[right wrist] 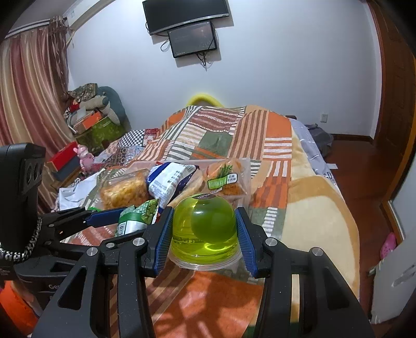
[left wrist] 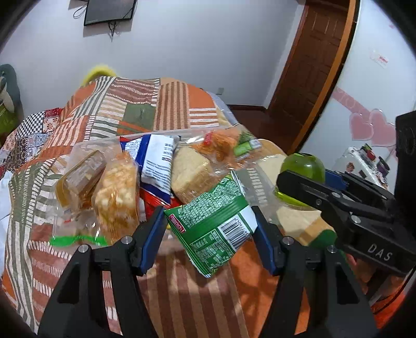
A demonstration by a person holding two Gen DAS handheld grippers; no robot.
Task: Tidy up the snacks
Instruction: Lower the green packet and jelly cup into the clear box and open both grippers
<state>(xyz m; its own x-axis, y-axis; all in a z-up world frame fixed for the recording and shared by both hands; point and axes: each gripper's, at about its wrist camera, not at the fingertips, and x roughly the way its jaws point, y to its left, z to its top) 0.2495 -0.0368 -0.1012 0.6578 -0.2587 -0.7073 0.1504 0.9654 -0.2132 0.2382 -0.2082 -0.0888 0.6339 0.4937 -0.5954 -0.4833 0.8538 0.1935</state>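
Patchwork bedspread: L tool pinches green packet (tilted, barcode end right).

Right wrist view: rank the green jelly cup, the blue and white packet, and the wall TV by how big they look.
1. green jelly cup, though it sits closest to the camera, between the right gripper pads.
2. wall TV.
3. blue and white packet, partly hidden, so its rank against the TV is unsure.
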